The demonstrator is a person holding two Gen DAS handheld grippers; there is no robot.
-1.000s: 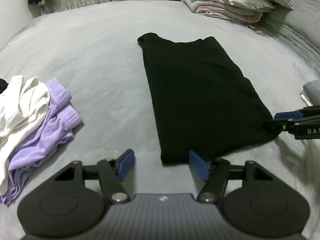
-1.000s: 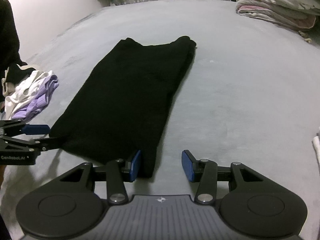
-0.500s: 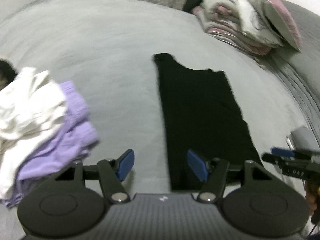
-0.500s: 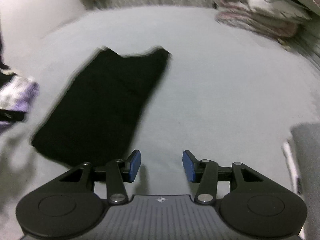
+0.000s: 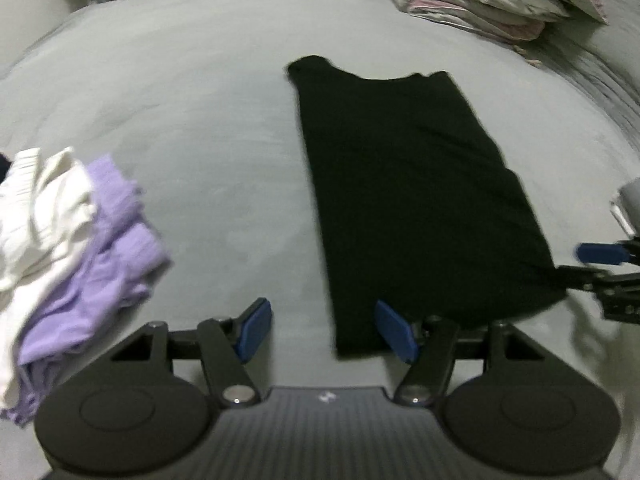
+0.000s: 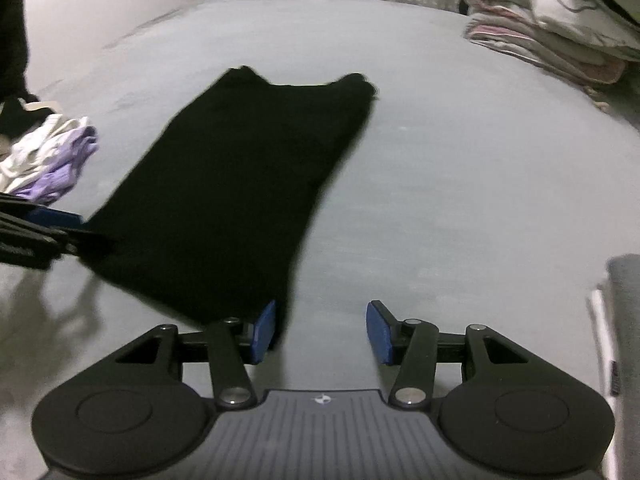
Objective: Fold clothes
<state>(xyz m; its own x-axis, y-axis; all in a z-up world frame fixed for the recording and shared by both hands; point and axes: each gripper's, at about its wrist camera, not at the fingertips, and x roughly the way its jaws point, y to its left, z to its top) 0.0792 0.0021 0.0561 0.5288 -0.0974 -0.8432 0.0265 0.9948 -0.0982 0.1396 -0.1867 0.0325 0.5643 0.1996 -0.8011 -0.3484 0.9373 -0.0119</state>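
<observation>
I log one long black folded garment (image 5: 416, 200) flat on grey bed (image 5: 200, 120); left gripper (image 5: 324, 330) and right gripper (image 6: 320, 332) both spread, empty; no writing legible.

left gripper (image 5: 324, 330) and right gripper (image 6: 321, 332) — jaws wide apart

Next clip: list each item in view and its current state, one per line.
Black garment: folded into a long strip, flat on the grey bed.
White and lilac clothes: crumpled heap.
Bedding stack: folded, piled.
Left hand-held gripper: open.
Right hand-held gripper: open.
</observation>
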